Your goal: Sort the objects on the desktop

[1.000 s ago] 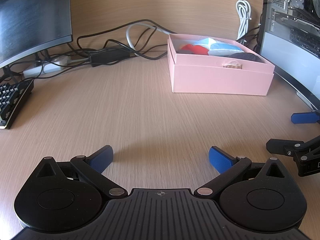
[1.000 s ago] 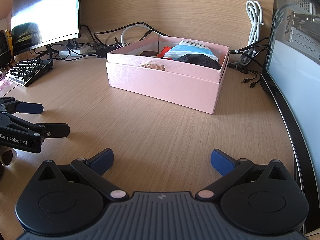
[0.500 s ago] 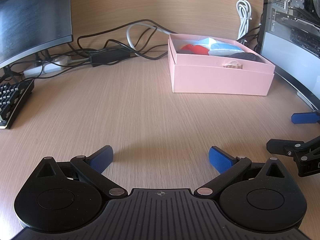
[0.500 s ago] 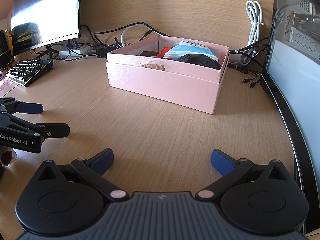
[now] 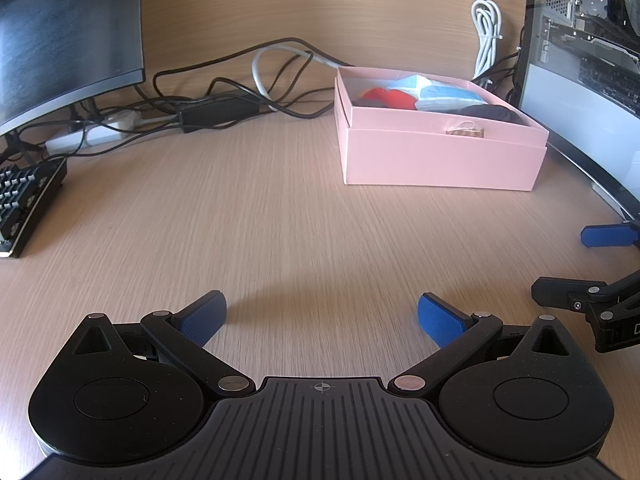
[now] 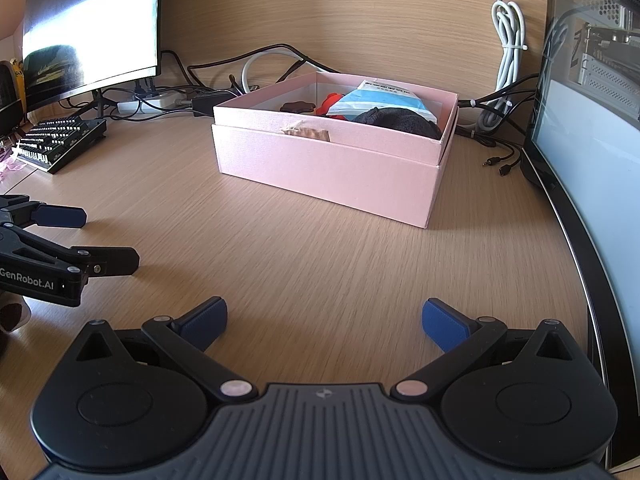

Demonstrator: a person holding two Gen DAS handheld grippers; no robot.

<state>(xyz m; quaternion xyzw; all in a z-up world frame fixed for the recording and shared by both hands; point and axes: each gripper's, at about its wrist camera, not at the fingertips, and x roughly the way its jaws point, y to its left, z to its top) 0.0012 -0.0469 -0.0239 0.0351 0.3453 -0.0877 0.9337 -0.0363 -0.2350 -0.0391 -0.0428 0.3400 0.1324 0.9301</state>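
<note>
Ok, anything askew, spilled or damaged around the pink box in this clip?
One oddity: a small brown tag with frayed thread hangs over the front rim of the pink cardboard box, half out. Otherwise nothing is spilled, and the wooden desk around it looks tidy.

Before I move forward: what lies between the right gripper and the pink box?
Only bare wooden desk lies between the right gripper and the pink box, shown in the right wrist view.

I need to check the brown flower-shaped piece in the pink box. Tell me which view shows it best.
The right wrist view: the brown piece lies in plain sight near the box's far wall. In the left wrist view only a dark sliver beside the red item might be it.
</note>
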